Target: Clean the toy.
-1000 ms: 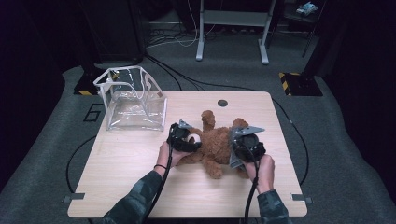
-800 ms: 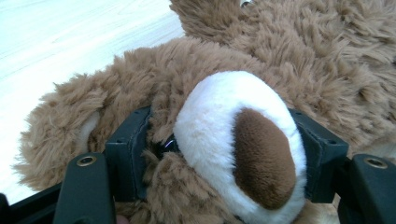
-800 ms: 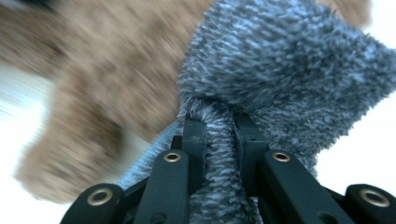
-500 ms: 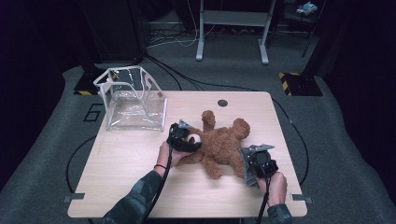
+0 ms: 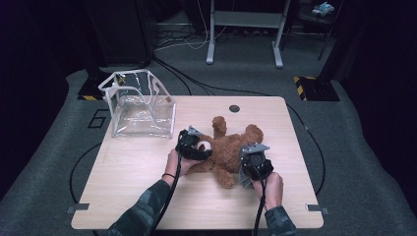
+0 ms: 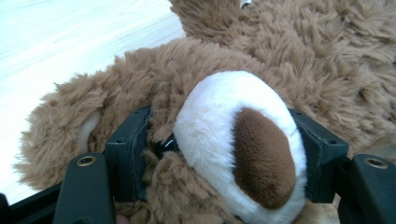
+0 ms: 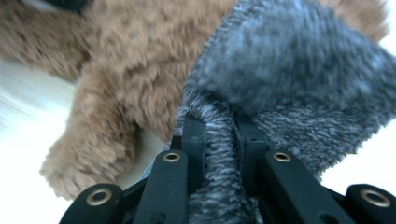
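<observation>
Dark grey carpet with trailing black cables surrounds the rectangular light wooden table [image 5: 123, 196] at which I work. Next in size, a clear plastic open-topped box [image 5: 140, 103] stands at the far left corner of the table, well apart from both of my tools. At the table's centre lies the brown plush teddy bear [image 5: 228, 147], sprawled flat with its limbs spread. My left gripper [image 5: 192, 146] sits at the bear's left side; in the left gripper view its jaws are clamped on the bear's head [image 6: 154, 93], one pad at each side of the white muzzle with the dark brown nose [image 6: 243, 144]. My right gripper [image 5: 254, 167] sits at the near right edge of the bear, close to one brown leg [image 7: 93, 154]. In the right gripper view its jaws are pinched tight on a fold of grey fuzzy knitted cloth [image 7: 299, 79], which bunches between the pads and spreads out beyond them, lying against the bear's fur.
</observation>
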A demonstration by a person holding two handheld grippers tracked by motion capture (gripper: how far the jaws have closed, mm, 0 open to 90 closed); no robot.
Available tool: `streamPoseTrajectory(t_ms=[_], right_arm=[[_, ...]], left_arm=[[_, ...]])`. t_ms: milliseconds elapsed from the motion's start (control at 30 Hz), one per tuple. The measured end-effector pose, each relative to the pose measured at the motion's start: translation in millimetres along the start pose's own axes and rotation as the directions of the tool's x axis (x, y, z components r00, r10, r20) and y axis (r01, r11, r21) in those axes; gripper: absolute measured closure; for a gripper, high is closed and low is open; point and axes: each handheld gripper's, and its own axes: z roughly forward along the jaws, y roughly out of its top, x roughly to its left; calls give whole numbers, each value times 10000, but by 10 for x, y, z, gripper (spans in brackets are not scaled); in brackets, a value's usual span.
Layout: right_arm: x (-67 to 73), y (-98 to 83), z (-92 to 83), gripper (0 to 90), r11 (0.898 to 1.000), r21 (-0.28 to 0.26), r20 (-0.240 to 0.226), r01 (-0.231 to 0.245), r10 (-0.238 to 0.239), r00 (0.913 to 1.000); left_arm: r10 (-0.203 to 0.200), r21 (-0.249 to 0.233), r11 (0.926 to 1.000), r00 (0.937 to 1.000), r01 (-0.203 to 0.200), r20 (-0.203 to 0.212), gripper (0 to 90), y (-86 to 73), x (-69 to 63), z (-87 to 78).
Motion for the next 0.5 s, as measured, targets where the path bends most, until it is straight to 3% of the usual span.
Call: streamPoseTrajectory(t_ms=[100, 200, 267, 400, 467, 500], right_arm=[[-17, -140, 31, 785, 9999, 128, -69, -93, 94, 9999], [-4, -281, 41, 789, 9980, 616, -29, 156, -155, 9999], [-24, -373, 51, 790, 9972, 659, 67, 340, -345, 9994], [-184, -538, 46, 789, 9908, 1344, 316, -168, 127, 9994], [-253, -590, 24, 787, 9887, 1427, 192, -456, 433, 9989], [-262, -582, -3, 786, 9910, 1217, 51, -559, 557, 9984]], left_arm=[[4, -7, 10000, 10000, -4, -5, 313, 0, 1, 1], [-63, -9, 10000, 9999, 64, 100, 313, -2, 9, -2], [-67, -39, 10000, 9999, 67, 124, 313, -4, 14, -2], [-105, -81, 9999, 9998, 106, 176, 313, -5, 28, -2], [-91, -77, 9999, 9997, 93, 244, 313, -8, 39, -3], [-124, -111, 9999, 9996, 127, 251, 313, -8, 45, -1]])
